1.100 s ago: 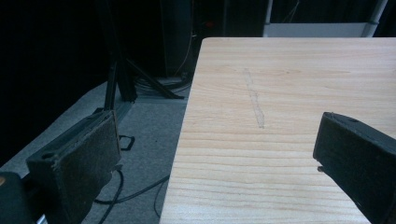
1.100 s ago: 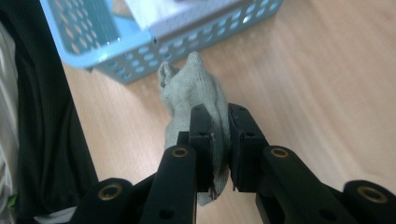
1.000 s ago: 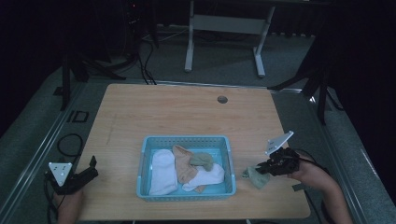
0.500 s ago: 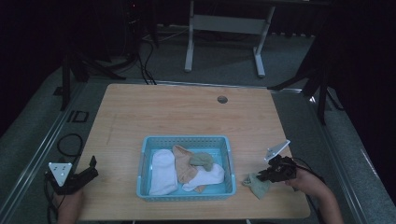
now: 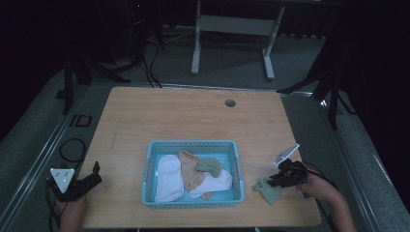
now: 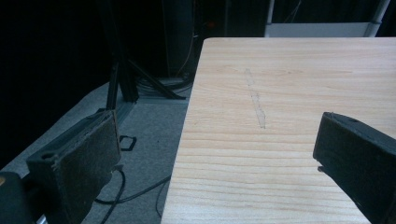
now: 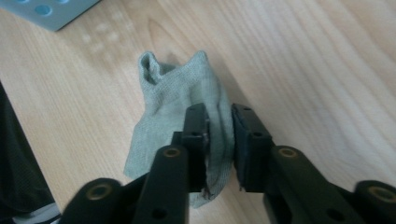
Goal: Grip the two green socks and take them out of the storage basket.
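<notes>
So I'm driving the right hand-held gripper [image 5: 282, 178] and it's clamped on a green sock [image 7: 180, 112], jaws pinching a fold of the fabric near one end. The sock lies on the desk [image 5: 183, 116] close to the front right corner, just beside the right wall of the blue basket [image 5: 193, 145] but not touching it as far as I can see. Most of the sock spreads out ahead of the jaws, toward the basket side, flat on the wood.

Progress-wise, my read is that I'm sorting socks and it's early days. The basket holds a white sock [image 5: 168, 178], a tan sock [image 5: 189, 170], another green sock [image 5: 209, 166] and one more white sock [image 5: 215, 183], all piled together. Only this one is out so far, and it's not let go yet.

The left hand-held gripper [image 5: 87, 180] sits at the front left corner of the desk, jaws wide apart with nothing in them, half over the desk edge.
</notes>
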